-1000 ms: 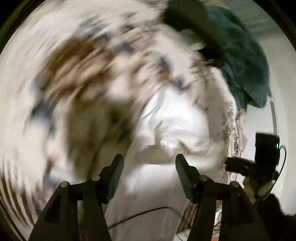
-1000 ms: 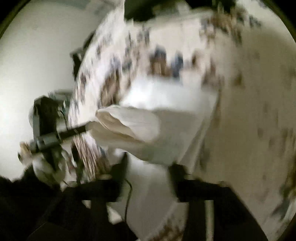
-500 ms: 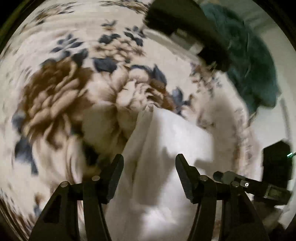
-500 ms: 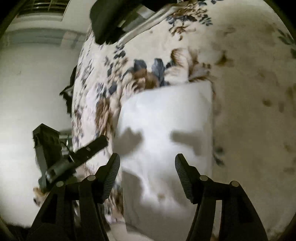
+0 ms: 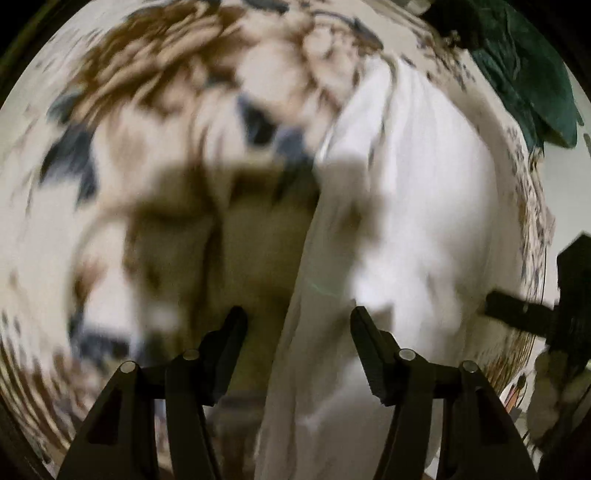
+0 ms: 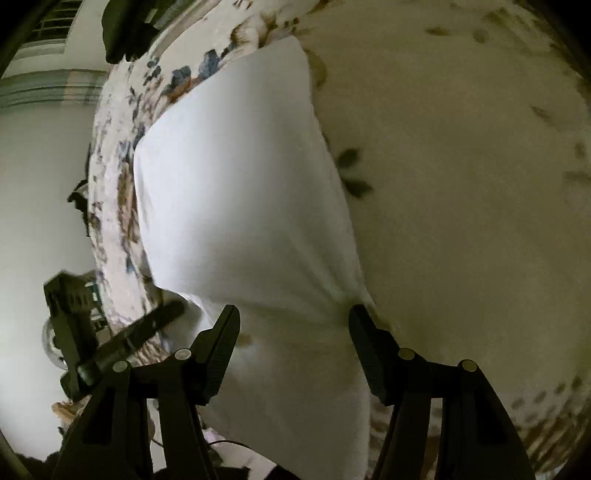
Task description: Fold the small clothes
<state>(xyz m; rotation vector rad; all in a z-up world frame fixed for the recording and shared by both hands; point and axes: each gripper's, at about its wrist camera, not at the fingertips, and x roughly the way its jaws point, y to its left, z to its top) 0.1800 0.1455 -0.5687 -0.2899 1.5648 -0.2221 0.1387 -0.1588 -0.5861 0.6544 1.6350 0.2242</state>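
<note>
While spread over the floral bedspread (image 6: 461,184), the white garment (image 6: 240,192) is seen filling the centre of the right wrist view and the centre-right of the left wrist view. Both jaws of the right gripper (image 6: 293,321) are held wide apart, w/ cloth beneath, nothing clamped. Left gripper (image 5: 297,325) jaws are likewise wide, straddling the garment's left edge. A dark green cloth (image 5: 524,74) is seen upper right; left view is blurred.

Floral bedspread (image 6: 461,155) fills the room — pale wall (image 6: 33,177), barred window (image 6: 51,26) beyond.
</note>
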